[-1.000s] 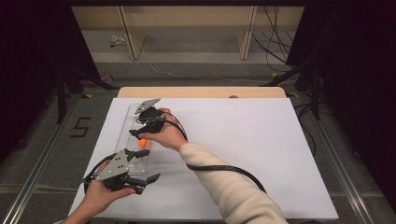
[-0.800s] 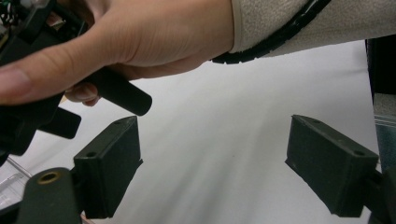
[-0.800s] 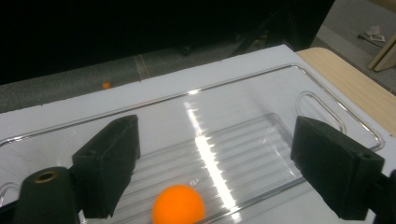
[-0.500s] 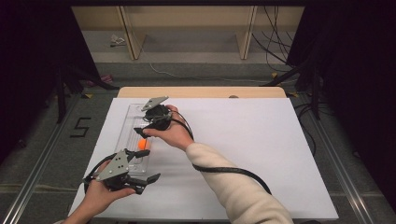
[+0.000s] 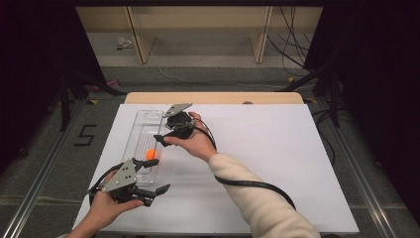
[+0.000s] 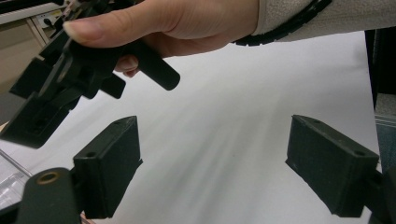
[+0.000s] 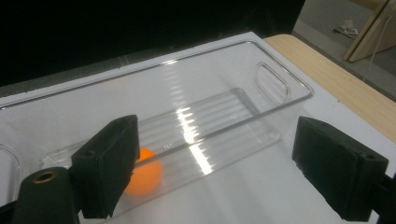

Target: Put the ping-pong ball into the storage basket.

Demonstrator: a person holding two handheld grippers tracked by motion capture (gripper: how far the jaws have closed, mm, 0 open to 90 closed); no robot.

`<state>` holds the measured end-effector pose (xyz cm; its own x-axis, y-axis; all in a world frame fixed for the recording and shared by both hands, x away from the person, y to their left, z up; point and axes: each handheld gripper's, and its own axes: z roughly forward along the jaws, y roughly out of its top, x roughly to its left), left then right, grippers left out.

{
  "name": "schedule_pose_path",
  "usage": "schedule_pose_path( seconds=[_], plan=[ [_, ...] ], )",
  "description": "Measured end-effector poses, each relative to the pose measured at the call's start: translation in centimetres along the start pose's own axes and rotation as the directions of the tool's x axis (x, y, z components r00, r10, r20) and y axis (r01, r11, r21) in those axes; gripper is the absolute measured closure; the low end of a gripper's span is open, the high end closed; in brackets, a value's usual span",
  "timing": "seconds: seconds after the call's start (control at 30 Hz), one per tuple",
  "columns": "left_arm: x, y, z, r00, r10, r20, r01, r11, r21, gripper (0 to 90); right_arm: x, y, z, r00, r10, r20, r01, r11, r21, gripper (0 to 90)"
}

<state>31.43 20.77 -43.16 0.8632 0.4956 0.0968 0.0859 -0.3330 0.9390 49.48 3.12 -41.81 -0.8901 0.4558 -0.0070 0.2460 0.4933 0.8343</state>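
Left hand-held gripper [image 5: 157,174] at the table's [image 5: 297,163] near edge, jaws wide apart and empty. Beyond it, orange ball [image 5: 150,154] resting inside the clear plastic tray [image 5: 143,124]. Right hand-held gripper [image 5: 159,141], jaws just opened, empty, poised beside the tray.

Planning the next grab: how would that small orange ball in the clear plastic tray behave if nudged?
The small orange ball is round and smooth, so it would probably roll along the clear plastic tray. Its ribbed floor may steer it lengthwise; the walls likely contain it.

Both grippers [image 5: 157,140] [image 5: 158,174] open-jawed, empty.
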Motion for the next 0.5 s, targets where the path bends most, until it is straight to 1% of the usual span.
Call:
schedule_pose_path(
  seconds=[0.5],
  plan=[
    [0.0, 0.0, 0.0, 1.0000, -0.002, 0.001, 0.002, 1.0000, 0.002, 17.0, -0.7, -1.4, -2.3, 0.9998, 0.010, 0.016, -0.010, 1.000, 0.006, 16.1]
  ],
)
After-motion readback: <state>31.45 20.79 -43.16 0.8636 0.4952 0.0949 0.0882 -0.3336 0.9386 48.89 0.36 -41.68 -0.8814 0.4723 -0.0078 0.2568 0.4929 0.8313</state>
